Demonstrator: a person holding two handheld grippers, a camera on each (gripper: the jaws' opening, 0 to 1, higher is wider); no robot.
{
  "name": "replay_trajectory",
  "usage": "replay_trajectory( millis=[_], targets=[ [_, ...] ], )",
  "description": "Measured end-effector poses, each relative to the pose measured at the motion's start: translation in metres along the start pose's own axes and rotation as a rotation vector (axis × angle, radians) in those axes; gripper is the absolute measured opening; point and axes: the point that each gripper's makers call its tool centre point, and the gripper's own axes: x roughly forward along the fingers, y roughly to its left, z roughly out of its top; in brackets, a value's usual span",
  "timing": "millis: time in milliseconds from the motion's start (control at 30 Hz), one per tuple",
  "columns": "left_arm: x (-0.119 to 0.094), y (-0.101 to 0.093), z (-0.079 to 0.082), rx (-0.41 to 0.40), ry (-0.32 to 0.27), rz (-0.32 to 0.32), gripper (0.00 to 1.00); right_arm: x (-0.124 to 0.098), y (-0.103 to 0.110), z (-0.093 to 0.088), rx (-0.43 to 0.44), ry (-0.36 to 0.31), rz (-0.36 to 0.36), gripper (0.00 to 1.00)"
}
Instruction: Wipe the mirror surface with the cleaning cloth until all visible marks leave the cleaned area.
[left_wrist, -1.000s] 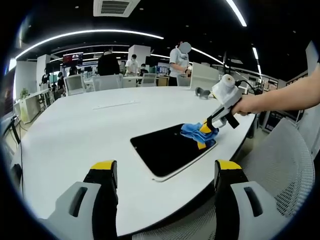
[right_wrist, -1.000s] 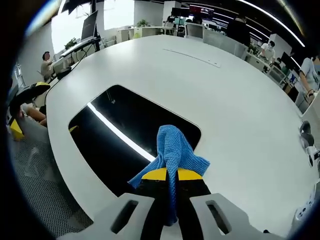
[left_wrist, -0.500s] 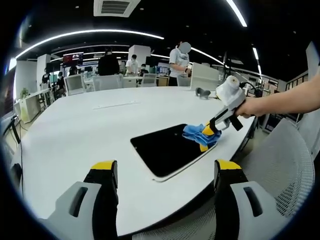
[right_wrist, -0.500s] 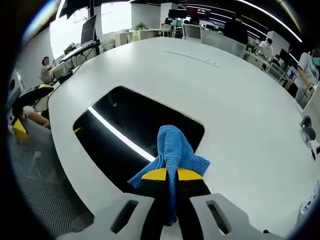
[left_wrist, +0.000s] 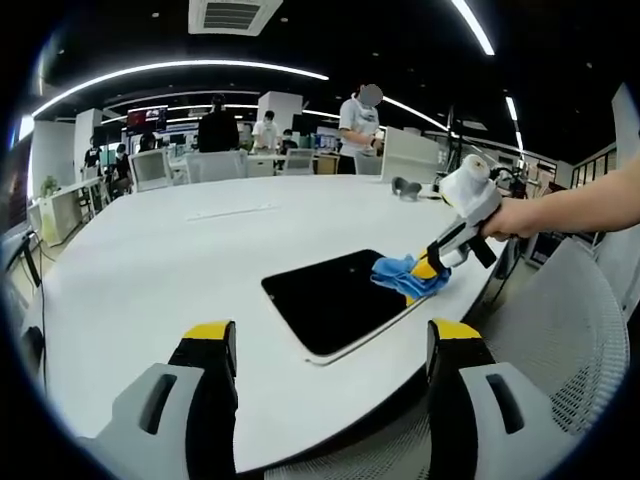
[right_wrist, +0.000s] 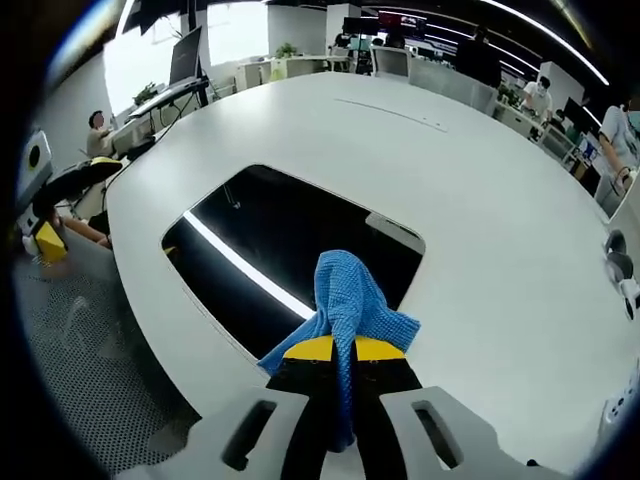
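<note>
Right gripper view: my right claw (right_wrist: 338, 350) is closed tight on a blue cloth (right_wrist: 345, 300), whose free fold bunches up ahead of the yellow tips. Beyond the cloth lies the mirror (right_wrist: 290, 245), a dark rounded rectangle flat on the white table (right_wrist: 480, 230), with a bright ceiling strip reflected across it. I cannot make out any marks on the glass from here.

Left gripper view: my left claw (left_wrist: 330, 350) hangs wide open and holds nothing, near the table's near edge and well apart from the mirror (left_wrist: 330, 300). The right claw (left_wrist: 432, 266) comes in from the right with the cloth (left_wrist: 408, 275) pressed at the mirror's right end, close to its rim.

Step in hand, as I judge it: the wiping itself, with the cloth working the right end of the glass. The next move calls for a sweep across the dark surface toward the far-left corner, cloth kept flat on the glass and inside the rim, mirror left where it lies.
</note>
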Motion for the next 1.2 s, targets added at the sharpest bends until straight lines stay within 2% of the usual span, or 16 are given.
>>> replay_trajectory(
  millis=[867,1100,1200],
  targets=[
    [0.001,-0.001,0.0,-0.004,0.0,-0.008,0.75,-0.007,0.012,-0.008,0.033,-0.058,0.029,0.0],
    [0.001,-0.002,0.001,-0.005,-0.005,-0.015,0.75,-0.007,0.012,-0.008,0.073,-0.088,0.044,0.0],
    [0.001,-0.002,0.001,-0.005,-0.006,-0.015,0.75,-0.007,0.013,-0.007,0.018,-0.122,0.049,0.0]
  ],
)
